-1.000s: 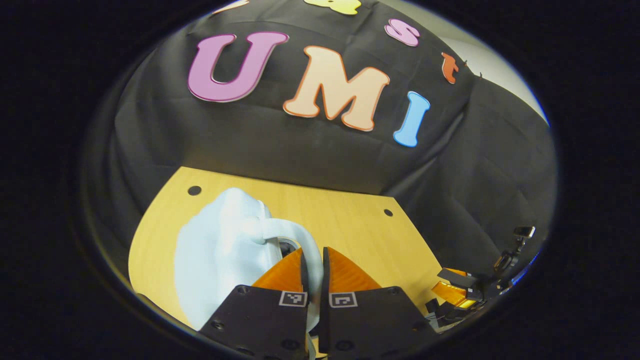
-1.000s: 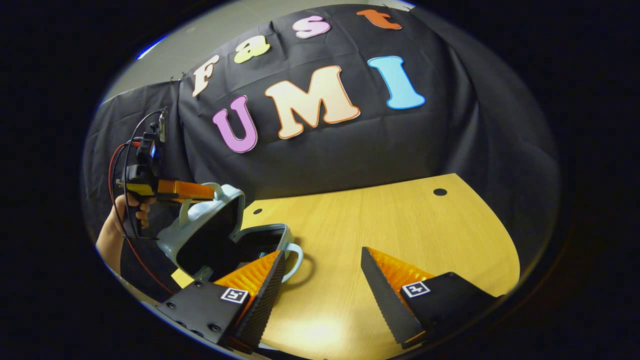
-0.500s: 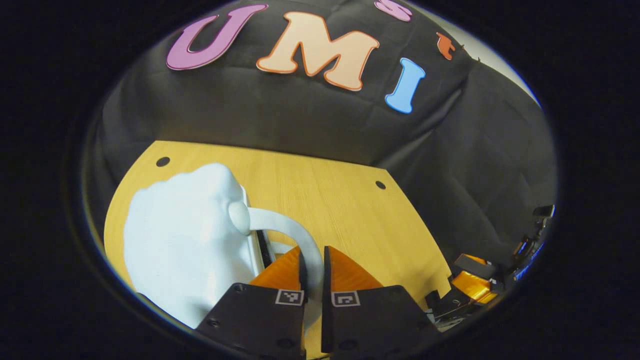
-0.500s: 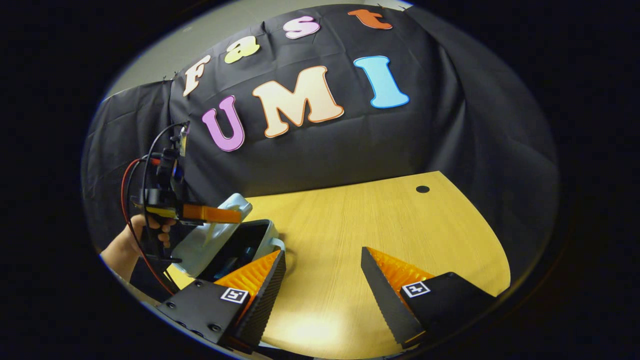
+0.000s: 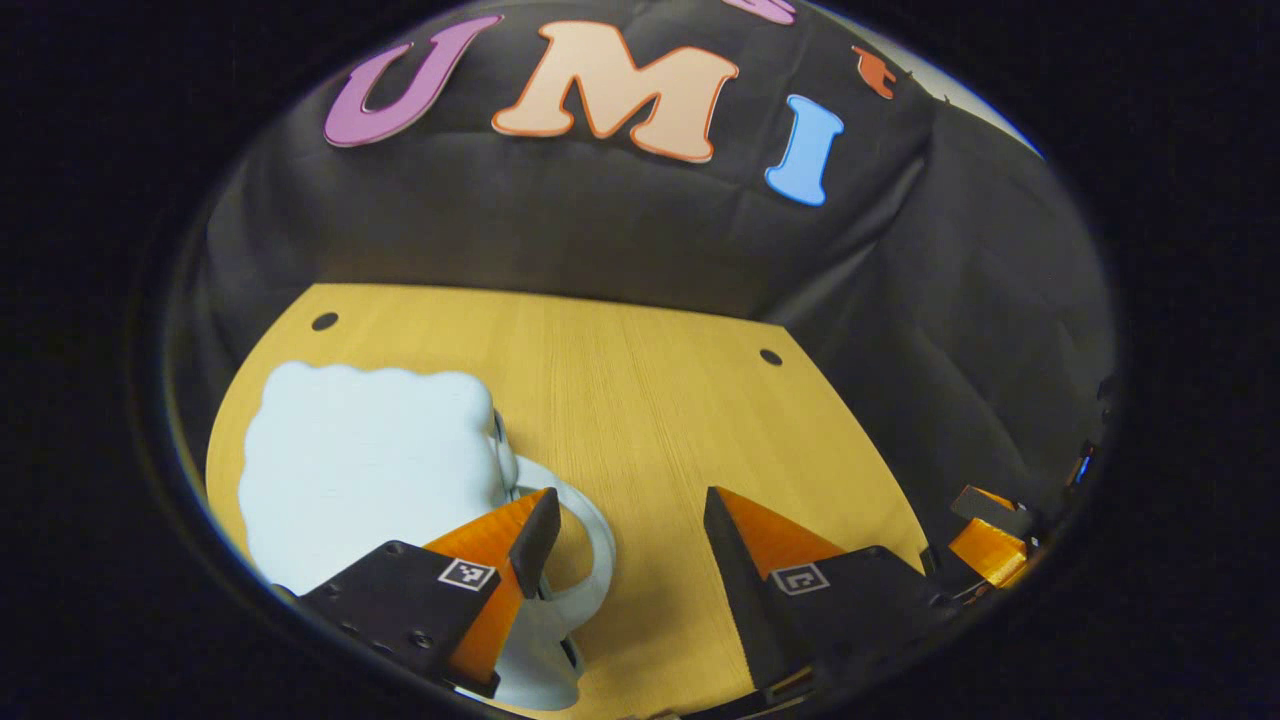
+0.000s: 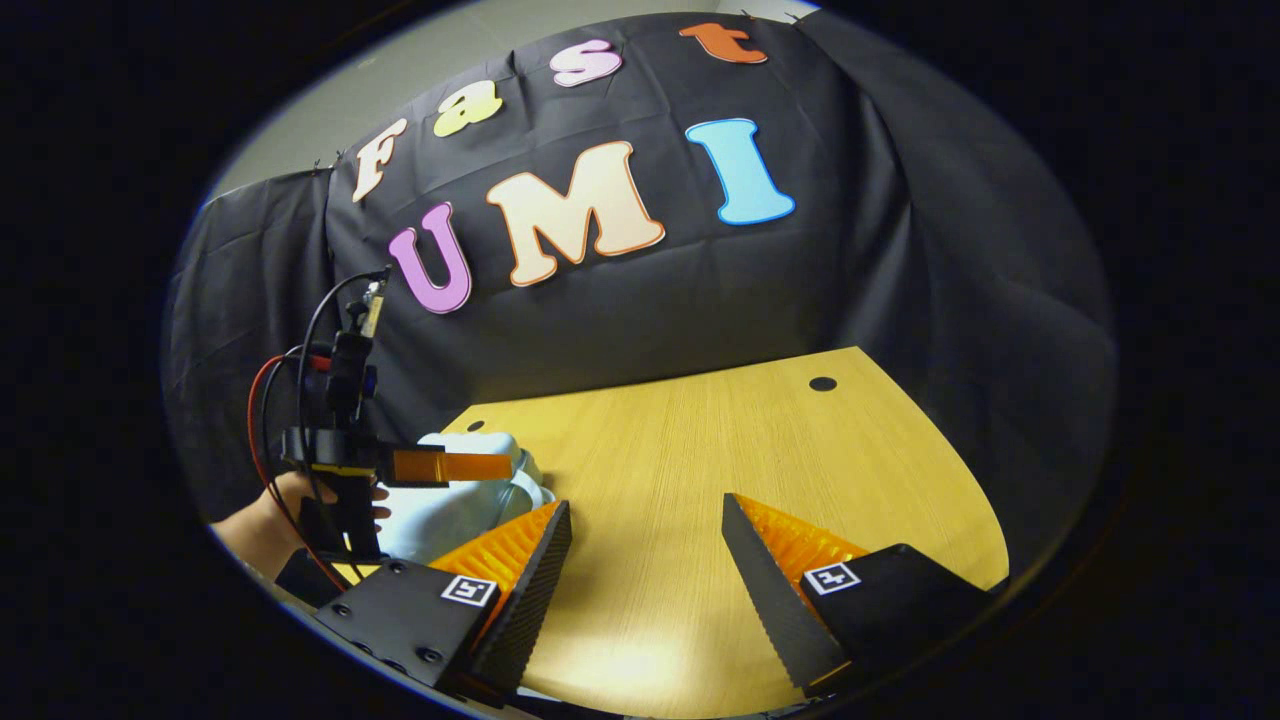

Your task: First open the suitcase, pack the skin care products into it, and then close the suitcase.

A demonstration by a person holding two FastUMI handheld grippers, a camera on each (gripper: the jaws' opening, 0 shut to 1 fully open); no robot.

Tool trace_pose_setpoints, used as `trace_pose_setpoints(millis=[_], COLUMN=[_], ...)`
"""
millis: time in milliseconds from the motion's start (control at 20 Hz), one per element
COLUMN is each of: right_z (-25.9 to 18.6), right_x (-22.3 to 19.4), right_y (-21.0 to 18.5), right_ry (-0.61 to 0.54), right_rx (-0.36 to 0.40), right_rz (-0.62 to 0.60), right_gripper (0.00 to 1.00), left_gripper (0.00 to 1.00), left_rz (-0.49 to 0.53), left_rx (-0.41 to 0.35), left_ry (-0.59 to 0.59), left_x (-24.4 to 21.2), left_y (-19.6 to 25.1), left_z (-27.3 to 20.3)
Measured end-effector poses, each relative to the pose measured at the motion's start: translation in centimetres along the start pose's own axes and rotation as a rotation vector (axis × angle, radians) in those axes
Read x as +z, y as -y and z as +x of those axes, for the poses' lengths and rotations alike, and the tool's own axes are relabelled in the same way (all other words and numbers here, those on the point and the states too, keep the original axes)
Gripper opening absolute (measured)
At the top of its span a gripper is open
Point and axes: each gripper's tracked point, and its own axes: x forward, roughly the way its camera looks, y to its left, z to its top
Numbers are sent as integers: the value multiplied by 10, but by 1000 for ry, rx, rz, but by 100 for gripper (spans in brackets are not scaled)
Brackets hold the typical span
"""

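A small pale blue suitcase lies flat on the wooden table with its lid down, handles pointing to the right. My left gripper stands open just above those handles, with nothing between its fingers. In the right gripper view the same suitcase sits at the table's left, and the left gripper hovers over it, held by a hand. My right gripper is open over bare table, right of the suitcase. The suitcase's contents are hidden.
The black cloth wall stands close behind the table's far edge. Two small round holes mark the tabletop's back corners. The right gripper's body shows at the table's right edge in the left gripper view. Red and black cables loop off the left gripper.
The left gripper lowered the lid by its handle until the suitcase lay shut, then let go and opened. The right gripper stayed open and nearly still.
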Motion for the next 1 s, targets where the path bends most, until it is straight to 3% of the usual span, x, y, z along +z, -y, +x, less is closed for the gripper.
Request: trace_pose_setpoints(millis=[150,350,650,1000], right_z=[6,4,-26,-43], right_x=[32,103,186,200], right_y=[-5,-22,-58,-75], right_ry=[76,267,518,580], right_rx=[-27,-59,-56,-52], right_rz=[-37,-84,-109,-157], right_gripper=[96,98,94,98], left_gripper=[95,95,95,95], left_rz=[53,109,220,194], left_rx=[87,160,153,126], left_ry=[233,515,633,629], left_x=[49,101,147,154], left_y=[5,26,46,40], left_z=[-28,-87,-116,-114])
